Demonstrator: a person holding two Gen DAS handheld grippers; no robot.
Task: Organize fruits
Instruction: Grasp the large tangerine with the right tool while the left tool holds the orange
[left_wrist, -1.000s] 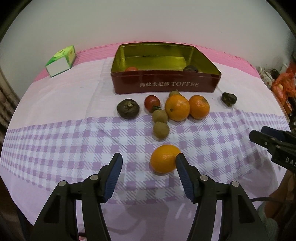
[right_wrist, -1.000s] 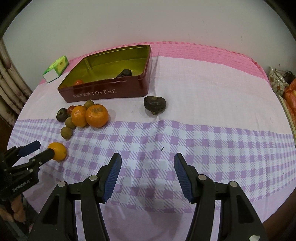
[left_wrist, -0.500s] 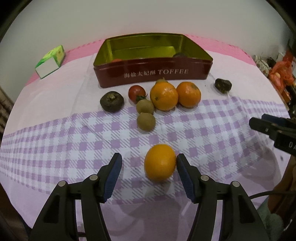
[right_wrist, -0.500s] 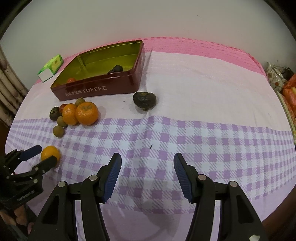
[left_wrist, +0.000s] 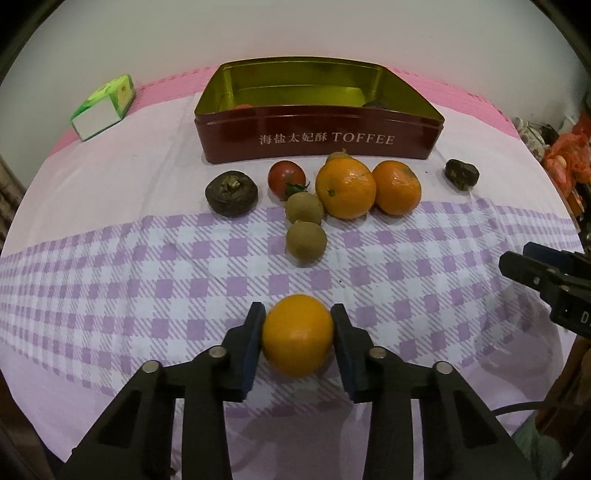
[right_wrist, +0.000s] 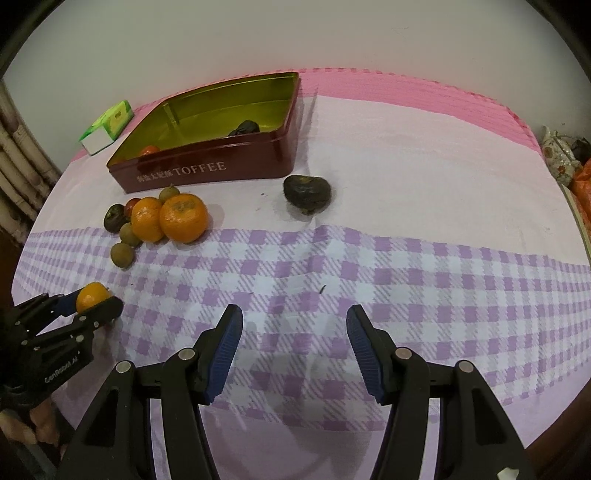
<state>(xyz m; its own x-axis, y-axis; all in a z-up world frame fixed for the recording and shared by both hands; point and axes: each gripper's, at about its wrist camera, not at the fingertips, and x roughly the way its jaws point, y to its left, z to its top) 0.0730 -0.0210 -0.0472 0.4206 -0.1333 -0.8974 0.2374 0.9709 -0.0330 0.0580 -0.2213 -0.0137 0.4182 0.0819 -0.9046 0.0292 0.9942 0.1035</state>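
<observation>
At about ten o'clock on the table (left_wrist: 92, 206), which wears a pink cloth with a purple check band, a green and white carton (left_wrist: 104, 107) lies on its side near the far edge. To its right, at twelve o'clock, stands the red toffee tin (left_wrist: 317, 138), open, with a small red fruit (right_wrist: 149, 150) at its near left corner and a dark lump (right_wrist: 244, 128) toward its right. Just in front of the tin runs a row: a dark brown round fruit (left_wrist: 231, 192), a red tomato (left_wrist: 286, 176), two brownish-green small fruits (left_wrist: 305, 221) one behind the other, then a large orange (left_wrist: 345, 188) touching a second orange (left_wrist: 397, 187). Well to the right of these, at two o'clock, a dark wrinkled fruit (left_wrist: 461, 173) sits alone.

Near the front edge, at six o'clock in the left wrist view, the left gripper (left_wrist: 297, 334) has just been closing its jaws, and both pads now press the sides of a small orange (left_wrist: 297, 334) that rests on the check cloth, well apart from the row.

Further right, the right gripper (right_wrist: 294, 339) hangs over bare check cloth with its jaws moderately spread and nothing between them.
</observation>
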